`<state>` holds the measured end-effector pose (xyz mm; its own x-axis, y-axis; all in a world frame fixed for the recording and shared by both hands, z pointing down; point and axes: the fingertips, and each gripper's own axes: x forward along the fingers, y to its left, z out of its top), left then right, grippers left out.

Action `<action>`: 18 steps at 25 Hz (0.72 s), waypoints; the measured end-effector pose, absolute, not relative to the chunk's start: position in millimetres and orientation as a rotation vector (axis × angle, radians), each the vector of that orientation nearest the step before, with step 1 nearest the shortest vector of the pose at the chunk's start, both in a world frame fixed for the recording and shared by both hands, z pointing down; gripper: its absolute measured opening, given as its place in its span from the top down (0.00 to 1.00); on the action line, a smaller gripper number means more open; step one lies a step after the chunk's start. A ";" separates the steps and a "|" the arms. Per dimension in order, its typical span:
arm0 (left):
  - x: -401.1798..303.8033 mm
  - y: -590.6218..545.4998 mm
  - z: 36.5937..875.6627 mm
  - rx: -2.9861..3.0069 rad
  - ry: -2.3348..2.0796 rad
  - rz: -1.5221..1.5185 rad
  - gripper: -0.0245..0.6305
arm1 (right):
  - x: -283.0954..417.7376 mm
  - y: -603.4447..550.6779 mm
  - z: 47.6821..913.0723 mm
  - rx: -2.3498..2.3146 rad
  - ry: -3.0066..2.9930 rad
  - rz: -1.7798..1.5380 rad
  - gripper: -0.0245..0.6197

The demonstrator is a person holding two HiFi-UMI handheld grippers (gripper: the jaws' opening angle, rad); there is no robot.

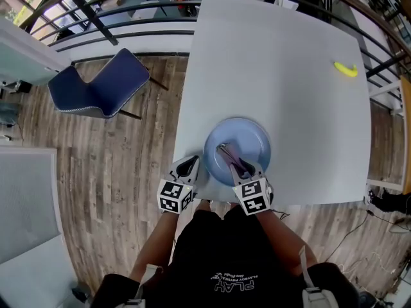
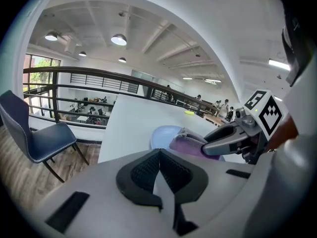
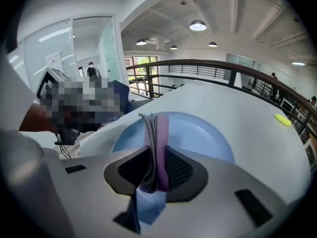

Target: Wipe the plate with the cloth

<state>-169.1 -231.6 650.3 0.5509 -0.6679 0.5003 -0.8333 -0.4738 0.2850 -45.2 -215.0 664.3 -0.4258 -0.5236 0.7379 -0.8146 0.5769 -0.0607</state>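
A light blue plate point(image 1: 244, 145) sits near the front edge of the white table point(image 1: 282, 76). My right gripper point(image 1: 232, 160) is over the plate's near side, shut on a folded purple and grey cloth point(image 1: 231, 157). In the right gripper view the cloth point(image 3: 155, 145) stands pinched between the jaws, above the plate point(image 3: 198, 135). My left gripper point(image 1: 189, 167) hangs at the table's front left corner, just left of the plate, shut on nothing. The left gripper view shows the plate point(image 2: 163, 134), the cloth point(image 2: 190, 144) and the right gripper point(image 2: 233, 138).
A yellow object point(image 1: 345, 69) lies at the table's far right. A blue chair point(image 1: 103, 85) stands on the wooden floor left of the table. A black railing point(image 1: 128, 5) runs behind the table.
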 end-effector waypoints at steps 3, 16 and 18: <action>-173.9 -228.1 651.8 2.276 -1.210 0.435 0.94 | -54.0 -205.5 667.2 1.037 -2.126 0.567 0.81; -188.1 -224.8 653.4 2.259 -1.242 0.458 0.94 | -77.3 -180.0 674.7 0.844 -2.114 0.576 0.81; -191.3 -223.2 653.5 2.243 -1.256 0.448 0.94 | -71.4 -179.6 677.5 0.842 -2.094 0.570 0.81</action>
<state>-191.3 -223.2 653.5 0.5139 -0.6832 0.5189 -0.8573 -0.4302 0.2827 -71.4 -179.6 677.5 -0.4664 -0.3708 0.8031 -0.7268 0.6782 -0.1090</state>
